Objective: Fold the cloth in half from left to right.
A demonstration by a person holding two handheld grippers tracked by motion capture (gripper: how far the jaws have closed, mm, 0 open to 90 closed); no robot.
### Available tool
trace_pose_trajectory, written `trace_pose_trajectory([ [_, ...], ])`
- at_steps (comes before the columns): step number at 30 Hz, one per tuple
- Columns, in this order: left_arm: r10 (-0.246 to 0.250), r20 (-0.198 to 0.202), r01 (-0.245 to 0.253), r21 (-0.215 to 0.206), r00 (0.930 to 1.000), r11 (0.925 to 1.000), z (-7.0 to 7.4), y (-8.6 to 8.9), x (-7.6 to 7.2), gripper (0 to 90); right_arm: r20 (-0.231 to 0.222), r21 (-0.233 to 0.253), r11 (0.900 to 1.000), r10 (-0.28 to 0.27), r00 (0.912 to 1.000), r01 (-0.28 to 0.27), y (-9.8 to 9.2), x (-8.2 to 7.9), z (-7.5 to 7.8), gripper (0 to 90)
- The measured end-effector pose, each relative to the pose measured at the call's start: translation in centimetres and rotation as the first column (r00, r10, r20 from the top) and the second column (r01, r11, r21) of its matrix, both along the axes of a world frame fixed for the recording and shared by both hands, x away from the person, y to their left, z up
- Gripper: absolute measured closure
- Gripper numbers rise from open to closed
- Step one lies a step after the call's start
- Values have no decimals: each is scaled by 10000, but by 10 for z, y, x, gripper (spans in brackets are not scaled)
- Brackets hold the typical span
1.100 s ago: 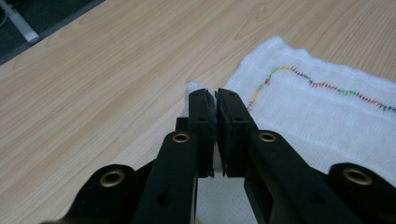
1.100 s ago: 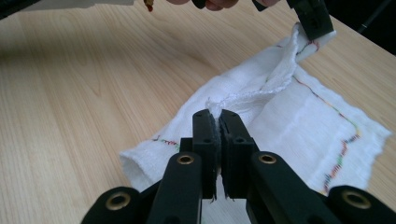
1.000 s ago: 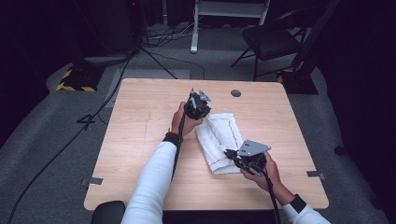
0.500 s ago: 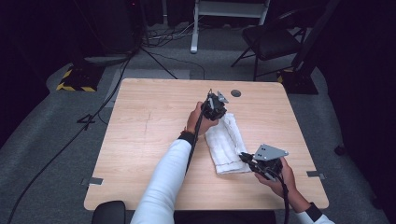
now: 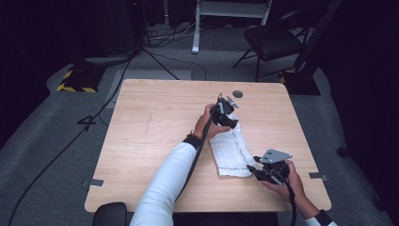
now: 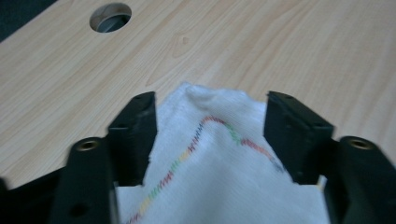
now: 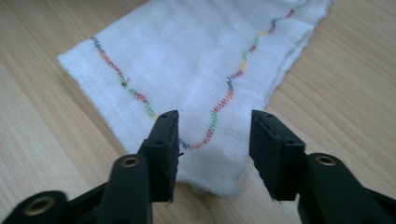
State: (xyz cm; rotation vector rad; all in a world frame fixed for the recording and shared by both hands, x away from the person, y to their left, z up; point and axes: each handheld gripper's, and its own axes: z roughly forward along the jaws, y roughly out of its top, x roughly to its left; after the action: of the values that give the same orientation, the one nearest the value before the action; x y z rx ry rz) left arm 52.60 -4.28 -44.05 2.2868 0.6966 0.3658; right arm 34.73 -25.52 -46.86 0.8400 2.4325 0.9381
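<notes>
A folded white cloth (image 5: 231, 149) with multicoloured zigzag stitching lies on the right half of the wooden table (image 5: 155, 136). My left gripper (image 5: 226, 117) is at the cloth's far end, open, its jaws standing on either side of the cloth's (image 6: 215, 154) far corner. My right gripper (image 5: 256, 169) is at the near right corner, open, jaws astride the cloth's (image 7: 201, 79) near edge. In the right gripper view the right gripper (image 7: 214, 135) holds nothing between its jaws. The left gripper (image 6: 210, 126) likewise has its jaws apart over the fabric.
A round cable hole (image 5: 237, 94) sits in the table near the far right edge, also visible as the hole (image 6: 110, 17) beyond the left gripper. A black chair (image 5: 277, 40) and cables lie on the floor behind the table.
The left gripper has moved right and nearer along the cloth's far end. The right gripper shifted right to the near corner. The cloth now lies narrower and longer, folded over.
</notes>
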Motion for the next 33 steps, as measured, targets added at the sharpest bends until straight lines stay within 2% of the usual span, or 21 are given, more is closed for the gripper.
trace_pose_trajectory([
  [2, -181, -100, 183, 284, 9998, 9994, 3, 7, -10, 244, -99, 278, 9996, 114, 9999, -111, -4, 1, 2, 469],
  [5, -676, 87, 665, 926, 9977, 9935, 2, 18, -33, 216, 85, 267, 9996, 127, 9999, -129, -6, 1, 6, 435],
  [7, -1068, 158, 1050, 887, 9942, 9905, 1, 27, -49, 215, 209, 290, 9995, 129, 9997, -135, -8, 3, 7, 419],
  [10, -1545, 218, 1529, 622, 9878, 9863, -2, 38, -72, 213, 300, 339, 9994, 31, 9995, -41, -11, 8, 8, 415],
  [11, -1696, 354, 1678, 467, 9849, 9847, -5, 41, -80, 218, 331, 308, 9995, -21, 9994, 10, -11, 10, 8, 416],
  [12, -1865, 352, 1853, 366, 9818, 9820, -9, 43, -89, 238, 416, 220, 9997, -86, 9991, 77, -13, 16, 8, 417],
  [15, -2145, 195, 2132, 554, 9765, 9754, -20, 42, -103, 238, 406, 218, 9997, -85, 9991, 76, -13, 22, 7, 417],
  [19, -2300, -203, 2309, 990, 9730, 9679, -36, 39, -110, 237, 203, -174, 9998, 12, 9998, -9, -8, 38, -1, 416],
  [22, -2387, -413, 2421, 1316, 9702, 9613, -44, 38, -110, 224, -272, -417, 9989, 208, 9994, -219, -4, 49, -10, 401],
  [23, -2364, -456, 2402, 1184, 9706, 9635, -45, 40, -109, 224, -272, -417, 9989, 208, 9994, -219, -4, 49, -10, 401],
  [26, -2445, -533, 2491, 1131, 9682, 9618, -45, 45, -108, 222, -523, -508, 9984, 232, 9984, -258, -4, 52, -14, 382],
  [31, -2246, -590, 2293, 899, 9727, 9692, -48, 52, -113, 234, -615, -441, 9979, 450, 9971, -478, -4, 47, -16, 398],
  [33, -2219, -861, 2284, 751, 9713, 9707, -48, 56, -113, 235, -612, -446, 9970, 611, 9963, -639, -1, 43, -17, 411],
])
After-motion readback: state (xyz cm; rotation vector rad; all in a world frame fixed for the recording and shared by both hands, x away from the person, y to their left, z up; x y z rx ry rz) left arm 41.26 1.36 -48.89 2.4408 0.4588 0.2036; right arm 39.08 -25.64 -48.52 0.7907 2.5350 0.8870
